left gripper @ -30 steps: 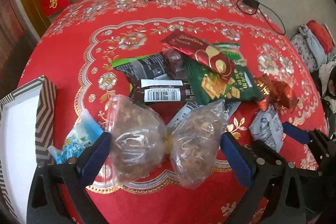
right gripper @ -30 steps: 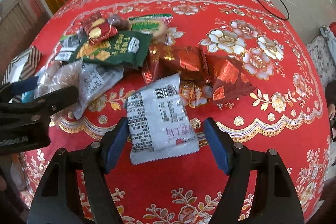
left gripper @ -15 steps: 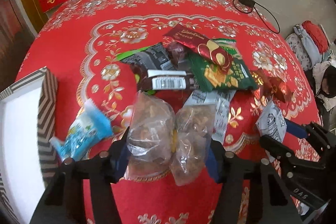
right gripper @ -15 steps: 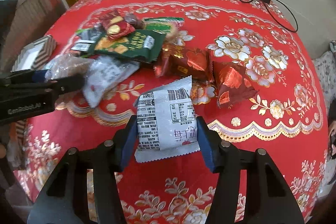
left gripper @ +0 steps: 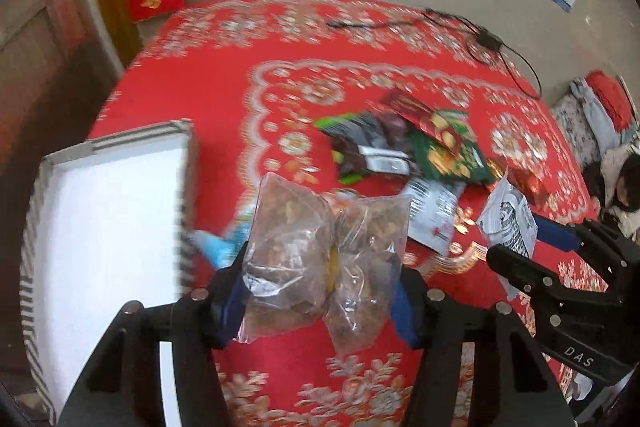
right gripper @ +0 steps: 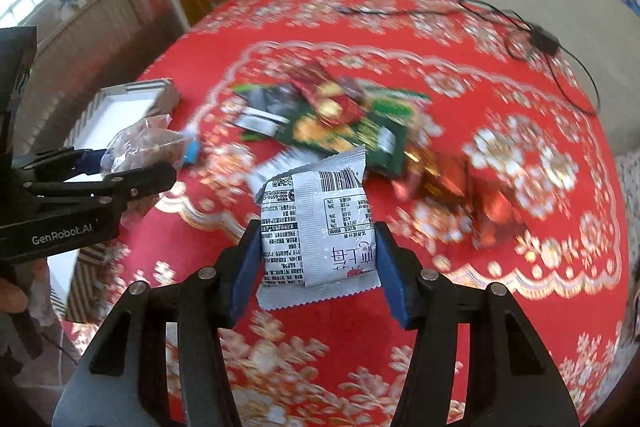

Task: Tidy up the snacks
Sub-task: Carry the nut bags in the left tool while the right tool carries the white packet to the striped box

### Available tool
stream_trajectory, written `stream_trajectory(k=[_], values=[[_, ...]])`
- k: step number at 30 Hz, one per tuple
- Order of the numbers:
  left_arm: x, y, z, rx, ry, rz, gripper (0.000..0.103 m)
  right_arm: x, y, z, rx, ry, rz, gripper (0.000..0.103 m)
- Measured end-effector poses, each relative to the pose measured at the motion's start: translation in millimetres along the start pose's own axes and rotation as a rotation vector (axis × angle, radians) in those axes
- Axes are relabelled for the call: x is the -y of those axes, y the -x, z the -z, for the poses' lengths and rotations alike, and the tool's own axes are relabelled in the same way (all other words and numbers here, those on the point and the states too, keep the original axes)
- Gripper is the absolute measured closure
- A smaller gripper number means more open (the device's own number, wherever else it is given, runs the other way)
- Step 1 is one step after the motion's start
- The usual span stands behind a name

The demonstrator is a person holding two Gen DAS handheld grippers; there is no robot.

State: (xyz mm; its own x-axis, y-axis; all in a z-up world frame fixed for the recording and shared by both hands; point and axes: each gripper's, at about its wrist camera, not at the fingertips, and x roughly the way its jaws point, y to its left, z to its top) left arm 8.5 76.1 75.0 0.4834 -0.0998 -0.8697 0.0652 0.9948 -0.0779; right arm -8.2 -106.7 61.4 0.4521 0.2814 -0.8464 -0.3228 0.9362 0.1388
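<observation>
My left gripper (left gripper: 320, 291) is shut on a clear plastic bag of brown snacks (left gripper: 324, 259) and holds it above the red tablecloth, near the white box (left gripper: 108, 227). My right gripper (right gripper: 314, 259) is shut on a white snack packet (right gripper: 316, 223) with a barcode, lifted off the table. The left gripper with its bag also shows in the right wrist view (right gripper: 136, 163). The right gripper with the white packet shows in the left wrist view (left gripper: 516, 239). A pile of snack packets (left gripper: 408, 151) lies in the middle of the table.
A small blue packet (left gripper: 224, 247) lies beside the white box with striped rim (right gripper: 132, 99). Red foil packets (right gripper: 460, 187) lie right of the pile. A black cable and adapter (left gripper: 488, 39) lie at the far side. The round table's edge (left gripper: 116, 87) drops off at left.
Both grippers have closed on their packets and lifted them off the table. The left gripper has moved left toward the white box with the clear bag; the right has risen with the white packet.
</observation>
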Motion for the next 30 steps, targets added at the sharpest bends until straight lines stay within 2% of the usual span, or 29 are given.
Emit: stream_trajectory(k=[14,22,30], values=[[-101,20,-2,0.041,0.136,-0.142,0.041,-108,-22,-51,0.033,0.173,-0.124,0.049],[-158,6,-3,0.018,0.204,-0.204,0.041,-160,-47,-76,0.029,0.21,-0.177,0.049],[-199,-18,-7,-0.021,0.282,-0.225,0.041,-202,-78,-104,0.01,0.24,-0.206,0.049]])
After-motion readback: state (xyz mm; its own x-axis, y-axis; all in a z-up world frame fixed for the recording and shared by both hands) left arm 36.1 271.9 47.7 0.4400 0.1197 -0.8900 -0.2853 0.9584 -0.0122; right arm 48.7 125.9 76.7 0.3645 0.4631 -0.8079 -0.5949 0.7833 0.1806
